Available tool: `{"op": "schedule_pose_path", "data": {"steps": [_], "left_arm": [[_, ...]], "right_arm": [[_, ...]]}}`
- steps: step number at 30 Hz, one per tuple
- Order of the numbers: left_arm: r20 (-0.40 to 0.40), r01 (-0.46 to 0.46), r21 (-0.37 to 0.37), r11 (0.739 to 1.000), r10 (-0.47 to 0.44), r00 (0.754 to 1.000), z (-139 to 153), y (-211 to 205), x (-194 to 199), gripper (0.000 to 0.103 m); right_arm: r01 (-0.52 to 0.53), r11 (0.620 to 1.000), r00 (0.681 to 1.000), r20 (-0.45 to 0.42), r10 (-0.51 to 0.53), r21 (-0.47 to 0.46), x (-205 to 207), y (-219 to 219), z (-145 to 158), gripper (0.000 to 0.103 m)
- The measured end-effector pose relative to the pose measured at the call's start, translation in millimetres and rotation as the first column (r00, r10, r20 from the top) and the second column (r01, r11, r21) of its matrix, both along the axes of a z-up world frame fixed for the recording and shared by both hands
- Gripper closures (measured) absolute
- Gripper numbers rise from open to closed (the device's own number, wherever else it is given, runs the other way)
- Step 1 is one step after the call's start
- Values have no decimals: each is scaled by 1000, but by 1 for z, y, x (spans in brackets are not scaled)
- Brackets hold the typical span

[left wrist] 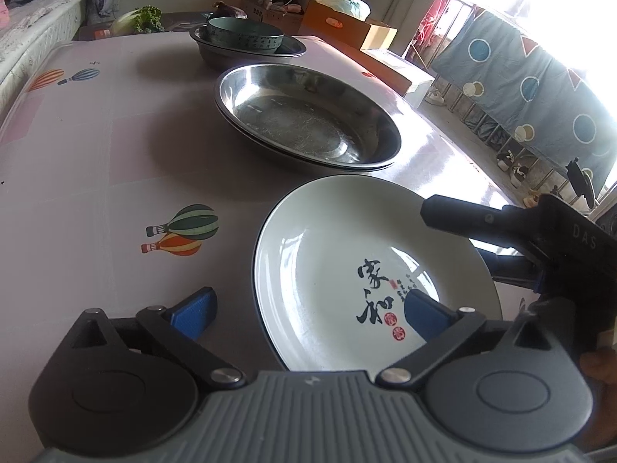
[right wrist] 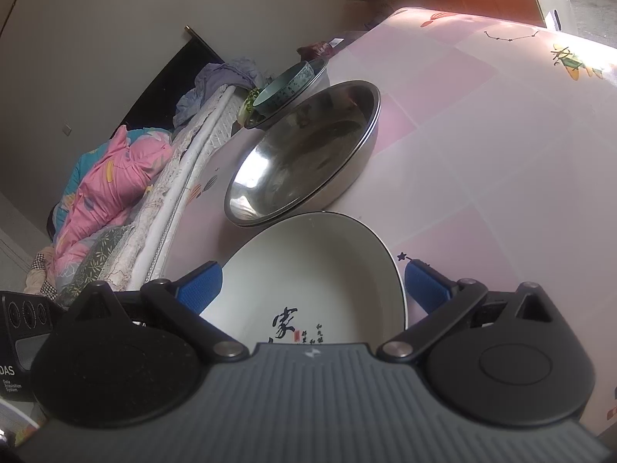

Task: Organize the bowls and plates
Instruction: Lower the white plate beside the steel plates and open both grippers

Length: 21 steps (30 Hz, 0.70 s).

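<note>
On the far left a mattress (left wrist: 34, 34) edges the table (left wrist: 96, 146), bare here but for printed balloons; the left gripper (left wrist: 308, 310) hangs low at the near edge, jaws spread wide, its left pad over bare cloth, its right pad over the white plate (left wrist: 327, 247), and nothing is pinched between them; it holds nothing. Moving right, that plate sits flat on the table at the near side, black calligraphy and red seals in its well, apparently alone rather than stacked; just beyond it, apart by a thin strip of cloth, sit the steel basins (left wrist: 308, 115), two rims showing, so that pair looks nested already; farther still, the teal bowl (left wrist: 245, 34) rests inside another steel basin (left wrist: 216, 52) at the far end. Over on the right, the right gripper (right wrist: 312, 287) reaches in across the plate's right rim; from its own camera the jaws stand well open, the plate's near rim lying between the pads, neither pad pressing on it; no grip there either.

So, the tally as I read it: steelware paired up, bowl tucked into a basin, a rough row running near to far; the white plate seems to be the piece in hand, set down and let go, or about to be taken. Whether more dishes wait out of view, I cannot tell.
</note>
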<state>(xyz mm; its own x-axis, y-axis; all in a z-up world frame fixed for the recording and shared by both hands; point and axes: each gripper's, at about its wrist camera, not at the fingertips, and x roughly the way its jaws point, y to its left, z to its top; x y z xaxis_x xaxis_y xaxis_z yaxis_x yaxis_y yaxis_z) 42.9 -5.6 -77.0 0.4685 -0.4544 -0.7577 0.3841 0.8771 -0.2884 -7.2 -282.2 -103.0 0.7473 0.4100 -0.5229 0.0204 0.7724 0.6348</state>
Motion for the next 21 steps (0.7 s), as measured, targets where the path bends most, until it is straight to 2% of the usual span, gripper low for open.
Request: {"op": "schedule_pose_path", "data": {"steps": [6,12,17,21], "left_arm": [[6,-3,-2,1000,3,1000,0,2,-1,0],[12,3,4,1000,-3,1000,-1,2,-3,0],[6,2,-13,1000,-2,1000,0,5,-2,0],[1,-2,-26,1000,2,1000,0,6,-1,0]], "right_arm": [[23,998,1000,5,-23,61,-1,-7,-3,1],[4,999,1000,-13,-3,31,3,-5,-1,1],[22,996,1000,-15,-21,86,2,-11,-4,1],[18,996,999,-33,-16,92,5,-12,-3,1]]}}
